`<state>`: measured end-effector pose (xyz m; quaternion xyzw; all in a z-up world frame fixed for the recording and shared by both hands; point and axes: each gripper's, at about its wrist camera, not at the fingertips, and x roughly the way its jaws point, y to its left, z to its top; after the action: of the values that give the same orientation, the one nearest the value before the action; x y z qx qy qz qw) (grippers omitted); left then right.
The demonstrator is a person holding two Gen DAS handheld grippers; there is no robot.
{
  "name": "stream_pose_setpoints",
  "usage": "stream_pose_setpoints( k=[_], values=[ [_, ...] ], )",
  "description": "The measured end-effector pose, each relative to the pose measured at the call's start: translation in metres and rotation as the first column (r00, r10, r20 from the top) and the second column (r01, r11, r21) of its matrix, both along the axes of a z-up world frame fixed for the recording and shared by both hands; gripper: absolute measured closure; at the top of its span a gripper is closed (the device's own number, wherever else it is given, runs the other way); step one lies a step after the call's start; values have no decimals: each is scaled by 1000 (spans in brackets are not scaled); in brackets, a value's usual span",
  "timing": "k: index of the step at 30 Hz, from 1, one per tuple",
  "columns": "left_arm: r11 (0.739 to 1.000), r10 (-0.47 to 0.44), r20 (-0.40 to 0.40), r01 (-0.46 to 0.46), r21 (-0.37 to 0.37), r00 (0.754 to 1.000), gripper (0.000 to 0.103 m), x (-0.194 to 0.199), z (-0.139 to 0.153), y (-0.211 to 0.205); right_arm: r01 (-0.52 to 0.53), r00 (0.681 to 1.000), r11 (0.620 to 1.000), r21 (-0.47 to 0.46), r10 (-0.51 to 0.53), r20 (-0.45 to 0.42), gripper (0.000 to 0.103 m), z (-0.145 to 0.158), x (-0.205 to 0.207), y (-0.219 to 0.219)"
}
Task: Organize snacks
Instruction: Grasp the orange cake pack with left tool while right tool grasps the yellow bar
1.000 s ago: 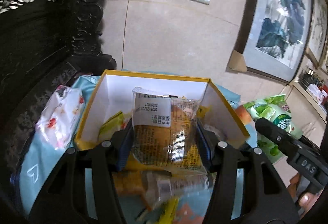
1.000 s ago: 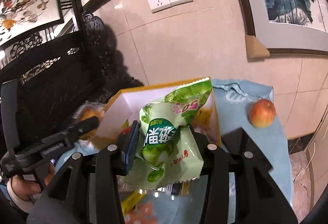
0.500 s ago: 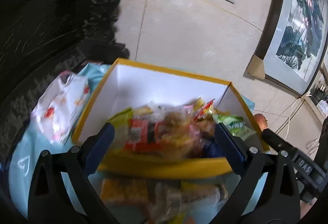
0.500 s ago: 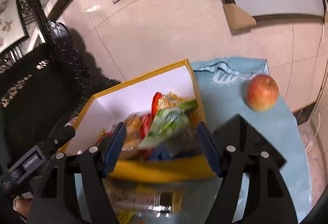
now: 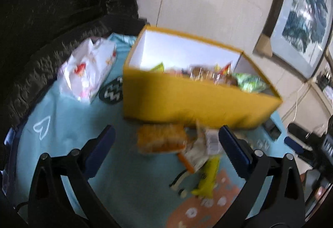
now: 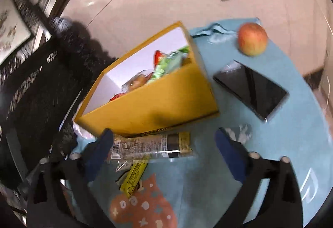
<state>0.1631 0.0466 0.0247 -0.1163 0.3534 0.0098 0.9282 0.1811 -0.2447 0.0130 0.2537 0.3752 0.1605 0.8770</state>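
In front of the yellow box (image 5: 187, 100), both claws hang spread wide and empty: left claw (image 5: 166, 150) and right claw (image 6: 164, 153) have just been opening, nothing between the jaws. Loose snacks (image 6: 149, 145) lie on the worktop (image 6: 291, 144) against the box's near wall, likely next. Motion blur hides labels; the box's contents are half hidden.

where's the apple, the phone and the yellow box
apple (image 6: 252, 38): right wrist view, middle of its red skin
phone (image 6: 252, 88): right wrist view, centre of the dark screen
yellow box (image 6: 158, 107): right wrist view, its near outer wall
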Motion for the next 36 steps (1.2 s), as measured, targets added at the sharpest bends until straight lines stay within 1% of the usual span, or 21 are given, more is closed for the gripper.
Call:
stream_pose_setpoints(
  k=[3,5,7,8,10,12,13,17,20,23,25,26,28,29,30,31,34,36],
  values=[
    [1000,-14,-41,15,28,999,2,4,-19,1,0,1000,999,34,1,-26,3,-14,0,-3],
    [998,-4,-70,9,68,998,2,8,-32,0,9,999,999,48,-6,-43,3,-24,1,-6],
    [996,12,-96,-4,90,995,2,12,-42,1,25,997,999,44,-21,-81,3,-30,3,-7],
    [996,27,-103,-18,90,994,2,15,-46,3,28,996,998,51,-24,-91,3,-30,4,-7],
    [997,43,-107,-36,69,993,2,17,-50,5,22,996,997,73,-16,-86,3,-29,2,-6],
    [999,39,-107,-36,37,994,2,20,-53,5,16,997,998,61,-11,-70,3,-27,-1,-3],
    [999,36,-108,-32,34,994,2,22,-53,3,13,998,998,58,-9,-67,3,-26,-2,-2],
    [997,28,-120,-19,78,992,2,35,-57,-9,-17,997,998,67,22,-78,3,-28,-1,4],
    [996,18,-134,-6,89,991,2,43,-61,-17,-31,996,998,55,36,-87,3,-31,-1,7],
    [994,45,-148,-29,107,988,2,50,-67,-20,-40,995,998,46,44,-93,3,-33,0,11],
    [995,74,-156,-62,82,985,2,53,-70,-14,-43,994,998,40,47,-95,3,-34,0,12],
    [996,85,-177,-76,55,981,3,56,-74,-9,-43,994,998,38,46,-94,3,-34,0,13],
    [994,110,-210,-106,30,971,8,61,-80,-1,-43,994,999,32,46,-96,3,-35,0,13],
    [992,126,-195,-118,53,973,20,61,-79,0,-43,994,999,29,45,-97,3,-35,0,13],
    [990,128,-197,-116,75,972,22,61,-79,-1,-42,994,999,24,44,-100,3,-36,0,14],
    [990,125,-191,-111,82,974,24,59,-79,-2,-41,994,999,21,43,-103,3,-37,1,14],
    [992,117,-174,-107,69,978,25,46,-75,-1,-39,993,999,12,40,-107,3,-37,1,15],
    [993,106,-123,-100,59,987,25,27,-67,-1,-35,994,999,6,35,-104,3,-37,1,14]
  ],
)
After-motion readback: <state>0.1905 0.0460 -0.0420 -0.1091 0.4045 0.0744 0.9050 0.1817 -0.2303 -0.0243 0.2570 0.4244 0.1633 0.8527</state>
